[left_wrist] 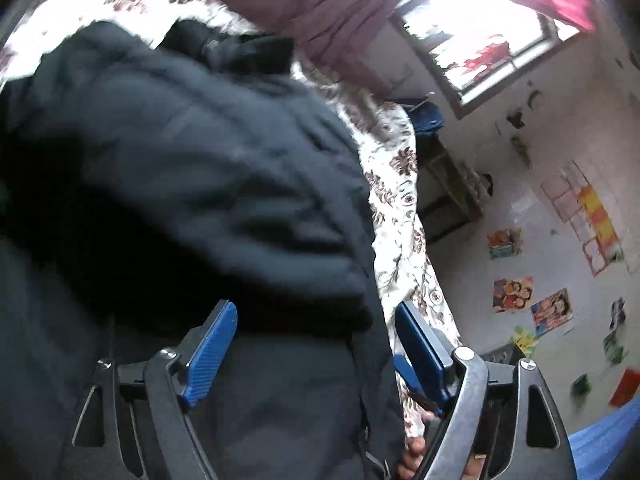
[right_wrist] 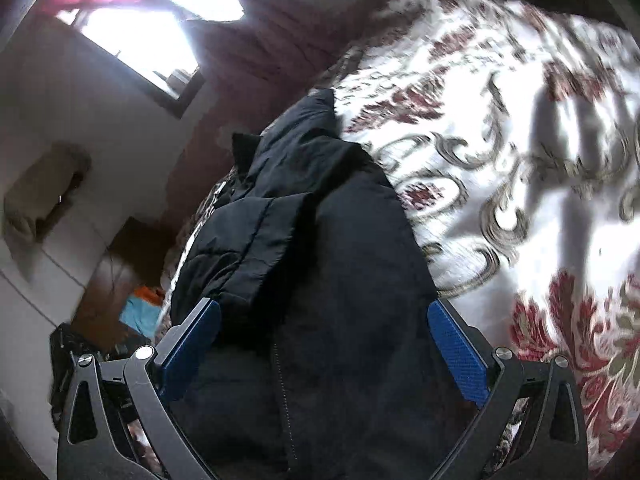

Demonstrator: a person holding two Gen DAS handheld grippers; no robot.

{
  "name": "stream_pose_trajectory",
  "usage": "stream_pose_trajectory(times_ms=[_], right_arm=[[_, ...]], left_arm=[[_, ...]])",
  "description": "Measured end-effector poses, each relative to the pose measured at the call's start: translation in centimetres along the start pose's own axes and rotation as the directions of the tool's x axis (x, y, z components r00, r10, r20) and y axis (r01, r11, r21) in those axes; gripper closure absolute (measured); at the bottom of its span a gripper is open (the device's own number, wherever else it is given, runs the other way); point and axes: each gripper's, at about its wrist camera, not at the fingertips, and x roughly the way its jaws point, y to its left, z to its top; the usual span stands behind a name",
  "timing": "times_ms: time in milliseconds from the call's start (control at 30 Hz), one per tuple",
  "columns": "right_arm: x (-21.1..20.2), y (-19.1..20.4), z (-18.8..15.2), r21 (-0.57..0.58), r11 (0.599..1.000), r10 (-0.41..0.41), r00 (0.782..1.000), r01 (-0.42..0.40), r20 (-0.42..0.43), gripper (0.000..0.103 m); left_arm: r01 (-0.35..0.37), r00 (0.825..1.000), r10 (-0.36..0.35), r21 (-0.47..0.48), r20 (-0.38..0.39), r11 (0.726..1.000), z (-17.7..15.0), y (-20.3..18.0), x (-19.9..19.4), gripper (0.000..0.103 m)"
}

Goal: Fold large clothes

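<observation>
while the black jacket (right_wrist: pixel 320 264) lies on the bed (right_wrist: pixel 520 152), over its flowered cover, its long axis runs straight away from both pairs of fingers toward the window (right_wrist: pixel 152 28), with the collar end farthest off and the zipper line running up between the right fingers. the jacket's near end sits directly under and between the fingers of both hands, so neither hand looks clearly nearer; each seems to sit over its own side of that near end. a folded-over panel of the jacket lies on the window side of the right gripper (right_wrist: pixel 324 332), just beyond its left finger.

the right fingers stand wide apart, straddling the jacket's near part without pressing on it, and hold nothing. the left gripper (left_wrist: pixel 316 344) is likewise spread wide, its blue pads (left_wrist: pixel 212 352) apart over dark cloth, nothing pinched between them; the picture there is blurred, so whether a pad brushes the cloth is hard to say. both grippers point downward at a slant toward the jacket. a hand (left_wrist: pixel 416 456) shows at the bottom edge by the left gripper. the next grasp likely turns on taking the near end and carrying it toward the collar.
</observation>
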Motion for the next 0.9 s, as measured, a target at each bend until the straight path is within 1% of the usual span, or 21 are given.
stream_pose_trajectory(times_ms=[67, 167, 233, 267, 300, 367, 400, 433, 467, 533, 567, 600, 667, 733, 833, 867, 900], right_arm=[[0.3, 1.1, 0.1, -0.044, 0.999, 0.007, 1.000, -0.006, 0.018, 0.001], [0.8, 2.8, 0.6, -0.103, 0.994, 0.042, 0.997, -0.035, 0.066, 0.002], [2.1, 4.1, 1.0, -0.154, 0.987, 0.051, 0.996, -0.039, 0.071, 0.006], [2.3, 4.6, 1.1, -0.166, 0.985, 0.053, 0.997, -0.042, 0.060, 0.013], [3.4, 5.1, 1.2, -0.175, 0.983, 0.053, 0.998, -0.046, 0.037, 0.021], [4.9, 5.6, 1.2, -0.169, 0.985, 0.030, 0.999, -0.032, -0.017, 0.025], [6.1, 5.7, 1.1, -0.159, 0.987, 0.015, 0.999, -0.022, -0.047, 0.026], [6.8, 5.9, 1.0, -0.158, 0.987, 0.014, 0.998, -0.022, -0.053, 0.026], [7.0, 6.2, 0.8, -0.164, 0.986, 0.015, 0.999, -0.023, -0.051, 0.031], [7.5, 7.0, 0.8, -0.192, 0.981, -0.006, 0.999, -0.001, -0.036, 0.047], [7.5, 7.4, 0.9, -0.205, 0.979, -0.005, 1.000, -0.001, -0.029, 0.062], [7.4, 7.6, 0.9, -0.210, 0.978, -0.009, 1.000, 0.003, -0.026, 0.063], [6.9, 8.0, 0.9, -0.226, 0.974, -0.020, 1.000, 0.021, 0.007, 0.066], [5.4, 8.8, 0.9, -0.278, 0.959, -0.037, 0.996, 0.057, 0.077, 0.068], [3.1, 10.1, 1.3, -0.341, 0.929, -0.088, 0.979, 0.148, 0.184, 0.069], [3.0, 10.1, 1.4, -0.345, 0.922, -0.111, 0.974, 0.175, 0.198, 0.068], [3.3, 9.9, 1.6, -0.351, 0.913, -0.149, 0.970, 0.209, 0.190, 0.067]], left_arm=[[-0.034, 0.999, 0.034, 0.009, 0.009, 0.999, -0.9, 0.5, -0.7, 0.022], [-0.106, 0.994, 0.105, 0.059, 0.026, 0.993, -2.0, 1.5, -2.7, 0.019], [-0.164, 0.986, 0.161, 0.080, 0.052, 0.983, -1.6, 2.5, -4.2, 0.018], [-0.196, 0.979, 0.191, 0.081, 0.068, 0.977, -1.6, 3.0, -5.0, 0.018], [-0.236, 0.969, 0.229, 0.075, 0.087, 0.969, -1.4, 3.9, -5.9, 0.018], [-0.309, 0.945, 0.302, 0.046, 0.125, 0.950, -0.8, 5.7, -7.9, 0.017], [-0.349, 0.929, 0.342, 0.031, 0.138, 0.936, -0.3, 6.5, -8.7, 0.017], [-0.391, 0.912, 0.385, 0.019, 0.145, 0.920, 0.2, 7.5, -9.5, 0.017], [-0.424, 0.897, 0.418, 0.014, 0.140, 0.905, 0.9, 8.5, -9.9, 0.017], [-0.472, 0.877, 0.468, 0.018, 0.107, 0.881, 2.9, 10.0, -10.0, 0.017], [-0.491, 0.867, 0.487, 0.020, 0.101, 0.871, 3.8, 10.5, -10.3, 0.017], [-0.513, 0.854, 0.508, 0.021, 0.111, 0.858, 4.8, 11.1, -10.8, 0.017], [-0.544, 0.833, 0.536, 0.023, 0.141, 0.839, 6.2, 11.5, -11.4, 0.017], [-0.566, 0.815, 0.554, 0.027, 0.172, 0.824, 7.5, 11.7, -12.0, 0.017], [-0.577, 0.802, 0.563, 0.014, 0.198, 0.817, 8.8, 12.0, -12.3, 0.017], [-0.579, 0.799, 0.566, 0.007, 0.204, 0.815, 9.0, 12.0, -12.1, 0.017], [-0.580, 0.796, 0.567, -0.003, 0.211, 0.815, 9.4, 12.2, -11.9, 0.017]])
